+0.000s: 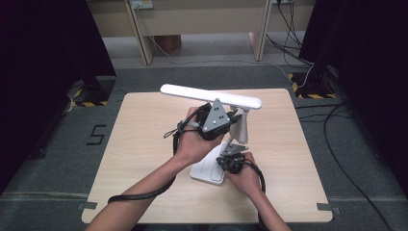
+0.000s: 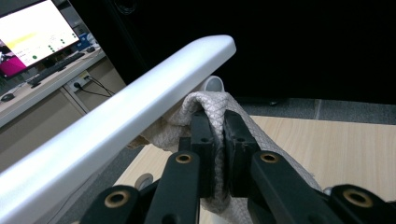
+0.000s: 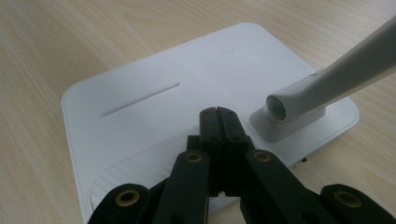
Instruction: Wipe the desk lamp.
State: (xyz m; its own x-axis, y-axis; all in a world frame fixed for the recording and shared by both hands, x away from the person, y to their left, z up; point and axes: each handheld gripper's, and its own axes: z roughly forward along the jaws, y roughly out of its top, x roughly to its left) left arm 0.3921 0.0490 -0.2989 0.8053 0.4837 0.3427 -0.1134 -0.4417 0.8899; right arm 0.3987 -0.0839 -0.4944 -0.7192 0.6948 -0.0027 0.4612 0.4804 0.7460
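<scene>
Even, soft light fell from above on the wooden table (image 1: 144, 144) in the high view, and the shadows under the hands were faint and short. The sides of that view sank into near black, and the whole picture was a little soft and grainy. In the left gripper view the lamp head (image 2: 116, 126) shone bright white with a mild glare along its upper edge, while the background behind it was almost wholly dark; the monitor (image 2: 32, 37) at the far left glowed, overexposed and blurred. The black jaws up close were slightly out of focus (as in the right gripper view). There the white lamp base (image 3: 187, 93) was evenly lit, with a soft shadow under the lamp arm (image 3: 336, 79).
</scene>
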